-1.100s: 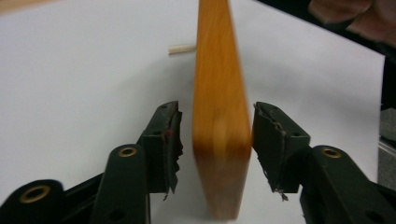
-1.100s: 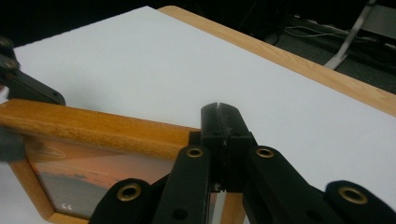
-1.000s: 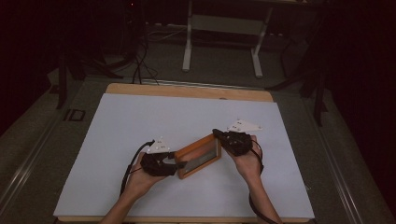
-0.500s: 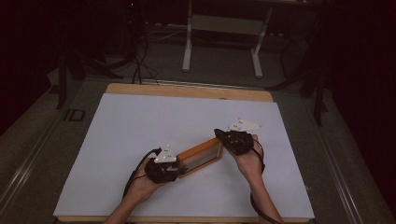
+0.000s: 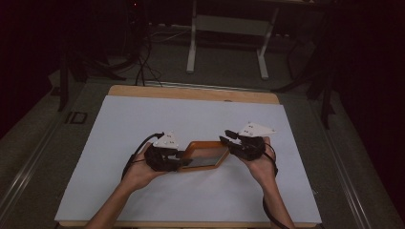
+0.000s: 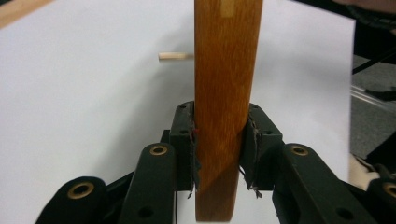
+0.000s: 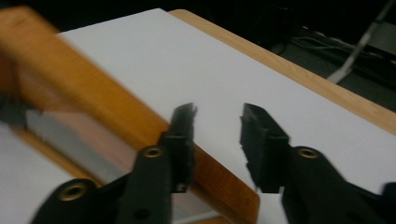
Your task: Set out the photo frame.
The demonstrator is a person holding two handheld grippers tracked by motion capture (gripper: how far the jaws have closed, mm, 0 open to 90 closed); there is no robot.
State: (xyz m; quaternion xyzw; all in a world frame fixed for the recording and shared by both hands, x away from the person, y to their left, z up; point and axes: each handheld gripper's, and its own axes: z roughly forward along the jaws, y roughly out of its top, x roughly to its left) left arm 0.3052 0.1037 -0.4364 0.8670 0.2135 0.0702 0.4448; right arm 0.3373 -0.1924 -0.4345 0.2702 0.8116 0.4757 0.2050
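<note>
A wooden picture frame point(image 5: 205, 155) with a dark pane sits low over the white table between my two grippers. My left gripper point(image 5: 180, 161) is shut on its left end; in the left gripper view both pads clamp the orange wooden rail point(image 6: 226, 60), which rises straight up between them, and the left gripper point(image 6: 219, 122) holds it edge-on. My right gripper point(image 5: 228, 138) stands open at the frame's right corner. In the right gripper view the right gripper point(image 7: 217, 116) shows bare white table between its jaws, and the frame point(image 7: 93, 98) runs under the left finger point(image 7: 182, 135).
A white sheet point(image 5: 191, 119) covers the wooden tabletop point(image 5: 191, 92), whose bare edge shows at the far side. A short wooden dowel point(image 6: 173, 56) lies on the sheet beyond the frame. A white stand point(image 5: 229, 28) and cables are on the dark floor behind.
The frame has swung from a steep slant to almost level across the table. My left gripper moved up and right with it. The right gripper stayed at the frame's right end.
</note>
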